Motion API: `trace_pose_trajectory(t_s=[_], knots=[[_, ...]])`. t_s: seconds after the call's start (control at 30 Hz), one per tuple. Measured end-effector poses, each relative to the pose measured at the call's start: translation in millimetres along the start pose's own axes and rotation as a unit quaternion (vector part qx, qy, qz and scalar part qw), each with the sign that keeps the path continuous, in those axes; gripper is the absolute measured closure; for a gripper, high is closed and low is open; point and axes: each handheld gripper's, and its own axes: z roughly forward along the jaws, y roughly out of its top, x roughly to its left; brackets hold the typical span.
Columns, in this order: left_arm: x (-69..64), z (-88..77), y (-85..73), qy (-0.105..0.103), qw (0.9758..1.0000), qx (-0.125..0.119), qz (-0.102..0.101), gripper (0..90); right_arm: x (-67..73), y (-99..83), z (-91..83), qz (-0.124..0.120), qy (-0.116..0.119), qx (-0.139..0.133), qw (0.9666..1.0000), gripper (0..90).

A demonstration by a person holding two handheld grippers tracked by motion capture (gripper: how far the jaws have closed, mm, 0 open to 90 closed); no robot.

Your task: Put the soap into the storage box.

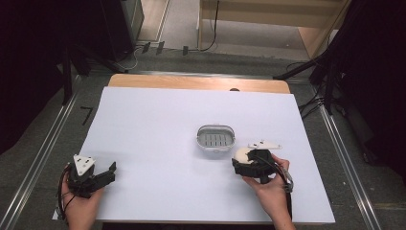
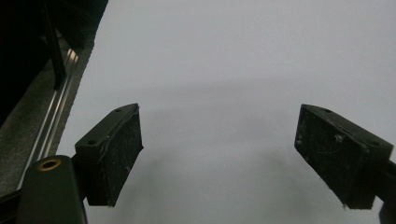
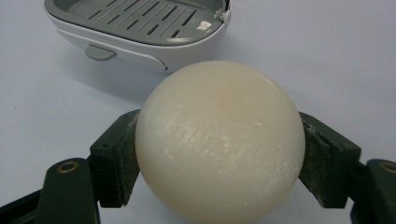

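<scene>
Near the table's front edge, left gripper (image 1: 106, 173) gapes; right gripper (image 3: 219, 154) clamps a cream ball (image 3: 219, 140) beside the soap dish (image 3: 140, 28).

A round cream soap (image 3: 219, 142) sits clamped between the right gripper's (image 1: 243, 160) 2 jaws, just beside the white, grey-slatted soap dish (image 1: 216, 138), upright, empty.

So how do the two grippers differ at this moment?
The left gripper has its jaws wide apart with nothing between them; the right gripper is clamped on a cream soap ball. The left sits at the table's near left corner, the right just beside the soap dish. Both are hand-held, black-jawed.
</scene>
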Motion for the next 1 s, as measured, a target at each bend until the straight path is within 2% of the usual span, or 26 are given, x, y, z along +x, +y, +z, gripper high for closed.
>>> trace_pose_trajectory(t_s=[0.63,1.0], knots=[[-1.0,-0.4,-0.4,0.001,1.0,-0.004,0.001,16.0,2.5,13.6,1.1,-0.003,0.018,-0.001,0.9998,24.9],[-1.0,-1.2,-0.5,0.001,1.0,-0.005,0.003,16.0,4.2,20.4,0.4,-0.003,0.017,-0.004,0.9998,24.9]])
